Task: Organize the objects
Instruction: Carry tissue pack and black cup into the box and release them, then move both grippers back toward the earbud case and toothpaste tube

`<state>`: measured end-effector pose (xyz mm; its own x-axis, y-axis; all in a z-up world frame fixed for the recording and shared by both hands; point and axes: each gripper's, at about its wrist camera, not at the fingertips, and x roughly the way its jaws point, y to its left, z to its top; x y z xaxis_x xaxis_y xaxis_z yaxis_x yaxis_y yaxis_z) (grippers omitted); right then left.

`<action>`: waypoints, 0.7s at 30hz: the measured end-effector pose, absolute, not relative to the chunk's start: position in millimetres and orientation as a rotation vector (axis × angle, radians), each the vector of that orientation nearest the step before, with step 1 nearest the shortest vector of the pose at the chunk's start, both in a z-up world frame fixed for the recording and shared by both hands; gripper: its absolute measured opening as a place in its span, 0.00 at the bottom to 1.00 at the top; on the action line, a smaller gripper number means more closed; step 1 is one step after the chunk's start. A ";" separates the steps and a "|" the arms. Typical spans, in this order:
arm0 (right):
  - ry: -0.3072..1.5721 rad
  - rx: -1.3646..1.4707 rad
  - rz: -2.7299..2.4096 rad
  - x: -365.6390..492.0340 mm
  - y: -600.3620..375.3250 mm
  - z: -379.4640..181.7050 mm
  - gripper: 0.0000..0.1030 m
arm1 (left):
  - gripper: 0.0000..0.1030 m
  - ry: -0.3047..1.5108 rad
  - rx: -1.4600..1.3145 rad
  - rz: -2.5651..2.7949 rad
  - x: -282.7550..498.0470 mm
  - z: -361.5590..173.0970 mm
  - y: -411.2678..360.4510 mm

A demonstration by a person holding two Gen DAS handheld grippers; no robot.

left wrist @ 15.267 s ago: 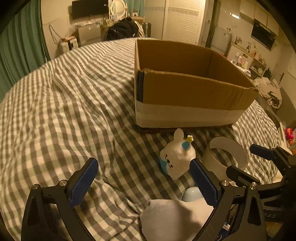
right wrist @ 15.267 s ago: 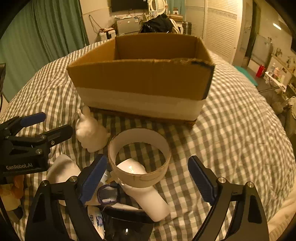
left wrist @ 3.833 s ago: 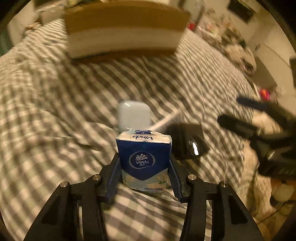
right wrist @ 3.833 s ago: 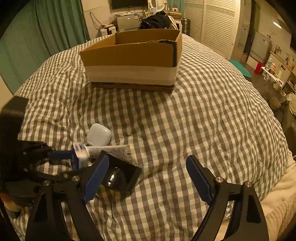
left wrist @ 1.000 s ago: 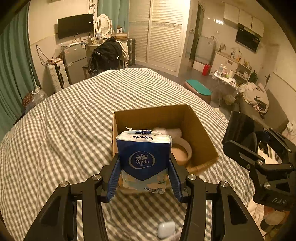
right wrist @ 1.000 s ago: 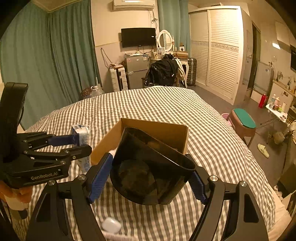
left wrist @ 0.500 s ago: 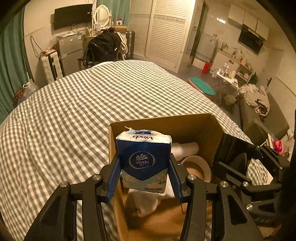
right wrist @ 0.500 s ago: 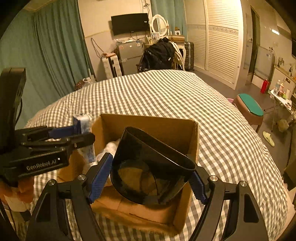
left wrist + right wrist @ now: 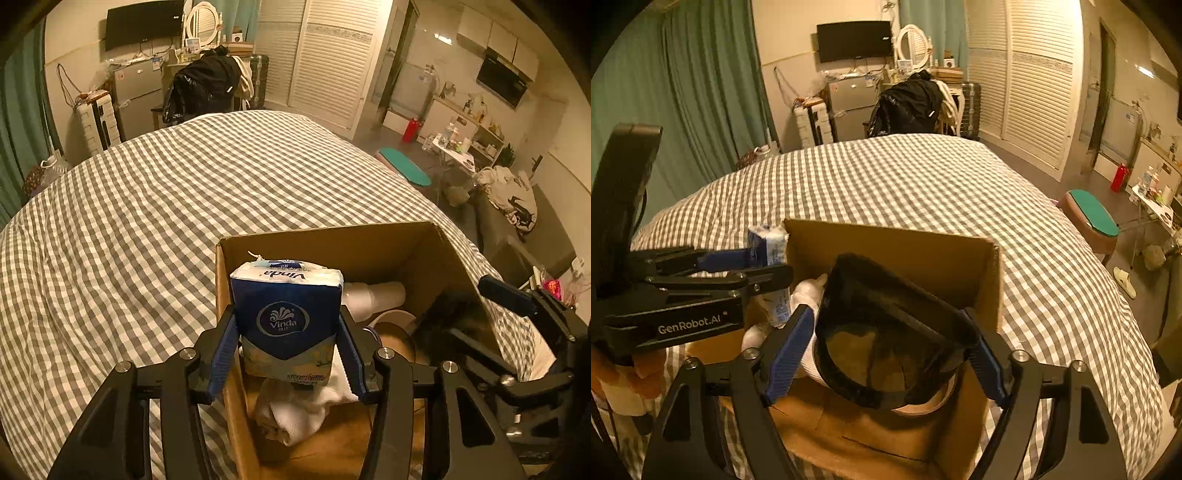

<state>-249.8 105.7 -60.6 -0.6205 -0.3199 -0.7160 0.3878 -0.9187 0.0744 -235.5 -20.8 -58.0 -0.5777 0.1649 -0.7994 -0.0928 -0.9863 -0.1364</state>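
Tissues, a blue Vinda pack (image 9: 286, 321), sit clamped upright between the blue pads of the left gripper (image 9: 287, 343), held over the left wall of the cardboard box (image 9: 332, 243). In the right wrist view the same pack (image 9: 768, 245) shows at nine o'clock, at the box's near left corner, with the left gripper (image 9: 753, 266) reaching in from the side.

Below the pack, inside the box, lie a crumpled white cloth (image 9: 295, 413) at six o'clock, a white bottle-like object (image 9: 373, 291) at two o'clock against the far wall, and a round cardboard ring (image 9: 395, 325) at three o'clock.

The right gripper (image 9: 882, 350) is closed around a glossy black tray-shaped container (image 9: 886, 332), tilted and held over the middle of the box (image 9: 894, 243); its pads press both sides. Whether the container touches the box floor cannot be told.

The box rests on a grey-and-white checked bedspread (image 9: 147, 221). Beyond the bed at twelve o'clock stand a wall television (image 9: 855, 35), a round mirror (image 9: 914, 40) and a chair draped with black clothing (image 9: 908, 103); green curtains (image 9: 683, 92) hang at ten o'clock.
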 end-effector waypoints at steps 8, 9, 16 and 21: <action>0.127 0.985 -2.578 -206.1 124.2 -15.9 0.84 | 0.79 -0.102 -1.323 2.704 -204.8 -21.5 -14.1; 0.129 0.976 -2.585 -200.8 127.2 -10.2 0.84 | 0.80 -0.091 -1.315 2.708 -198.7 -15.1 -11.6; 0.168 0.927 -2.635 -154.9 145.9 24.9 0.84 | 0.82 -0.006 -1.248 2.745 -147.9 16.0 -3.3; 0.186 0.882 -2.651 -116.4 154.0 43.7 0.84 | 0.82 0.021 -1.219 2.779 -110.5 24.8 -9.3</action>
